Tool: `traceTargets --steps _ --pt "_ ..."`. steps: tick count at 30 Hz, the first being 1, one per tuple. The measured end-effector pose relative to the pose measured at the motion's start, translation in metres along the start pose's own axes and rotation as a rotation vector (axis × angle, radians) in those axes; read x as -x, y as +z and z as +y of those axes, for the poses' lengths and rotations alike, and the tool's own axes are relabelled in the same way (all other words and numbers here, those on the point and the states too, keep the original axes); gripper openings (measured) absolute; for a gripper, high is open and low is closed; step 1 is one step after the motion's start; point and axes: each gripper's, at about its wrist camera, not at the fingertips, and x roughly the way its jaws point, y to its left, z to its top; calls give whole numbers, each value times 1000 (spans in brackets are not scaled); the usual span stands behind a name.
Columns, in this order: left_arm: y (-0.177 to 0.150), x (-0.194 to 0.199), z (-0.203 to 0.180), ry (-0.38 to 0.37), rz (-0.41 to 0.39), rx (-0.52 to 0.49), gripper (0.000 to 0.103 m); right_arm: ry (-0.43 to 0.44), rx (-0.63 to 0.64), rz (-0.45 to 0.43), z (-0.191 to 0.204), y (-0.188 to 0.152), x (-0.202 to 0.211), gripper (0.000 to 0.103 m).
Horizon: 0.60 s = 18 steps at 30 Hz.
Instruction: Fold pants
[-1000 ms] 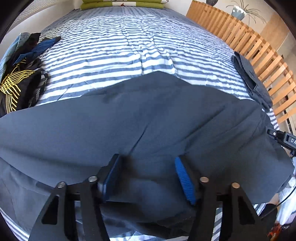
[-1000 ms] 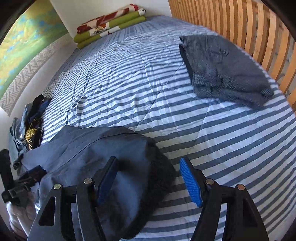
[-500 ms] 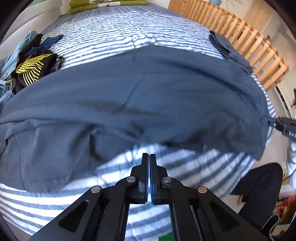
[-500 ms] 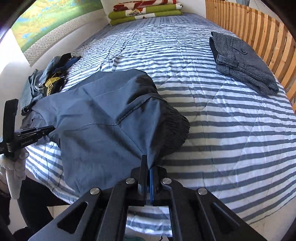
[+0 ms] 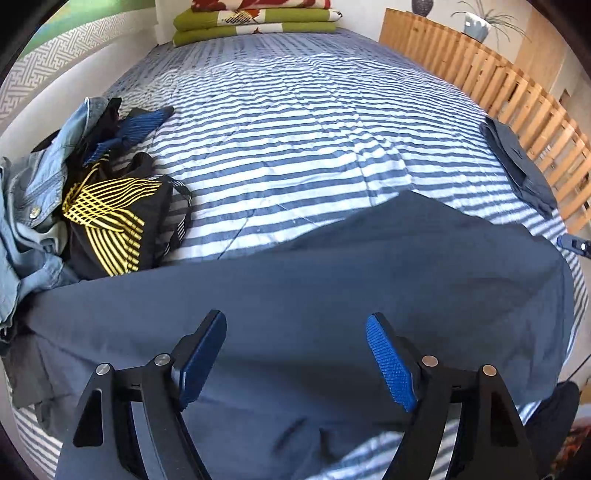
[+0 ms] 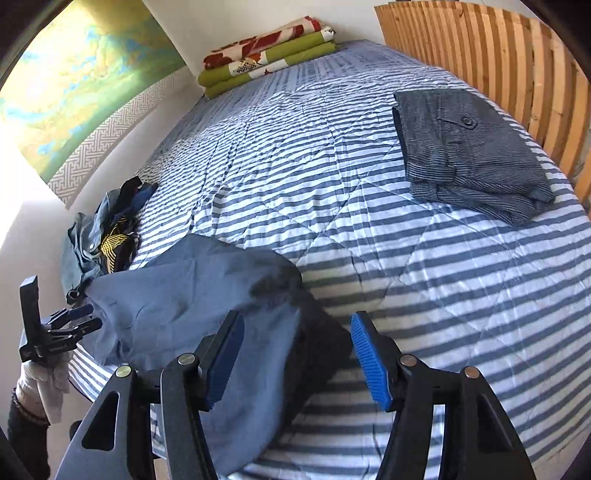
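Note:
Dark blue pants [image 5: 369, 266] lie spread across the near edge of the striped bed [image 5: 295, 122]. My left gripper [image 5: 295, 319] hovers over them near their left end, jaws opening wide, with only flat cloth below and no pad touching it. In the right wrist view the pants [image 6: 177, 291] bunch toward their dark elastic waistband [image 6: 321, 343]. My right gripper [image 6: 297, 317] straddles that end with its jaws opening and the pads clear of the cloth. The left gripper [image 6: 83, 319] shows at the far left, held by a gloved hand.
A heap of clothes [image 5: 99, 206], denim and black with yellow lines, sits at the bed's left side. Folded grey pants [image 6: 469, 155] lie at the right by the wooden slatted rail [image 6: 498, 55]. Folded green blankets [image 5: 255, 18] lie at the head.
Half a second ago both grippers were shut and drawn back from the bed. Now both stand open and close over the pants.

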Motion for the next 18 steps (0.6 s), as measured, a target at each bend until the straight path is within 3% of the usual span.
traceTargets --steps 2,6,8,9,10,11,12,13,18 --pt "18 -29 5 -48 54 17 90 14 -3 48 2 18 -26 58" --pt "30 -73 0 -42 118 -5 89 44 7 176 13 39 -84 60" --pt "27 -75 -7 -8 88 -47 72 29 -3 226 16 39 -108 60" --pt "25 -69 -12 -13 54 -79 32 40 -3 247 17 38 -117 60" --pt "24 -64 -13 -36 48 -81 5 56 -1 257 21 36 -122 56" --pt "24 -57 -11 -58 39 -55 0 49 11 254 26 33 -123 37" --pt "24 -50 -7 -64 23 -34 0 33 34 243 31 32 -120 18" --pt "25 -43 -4 -69 10 -15 0 33 49 229 36 32 -114 12" --pt "47 16 18 -109 -107 71 0 12 68 98 56 58 -64 5"
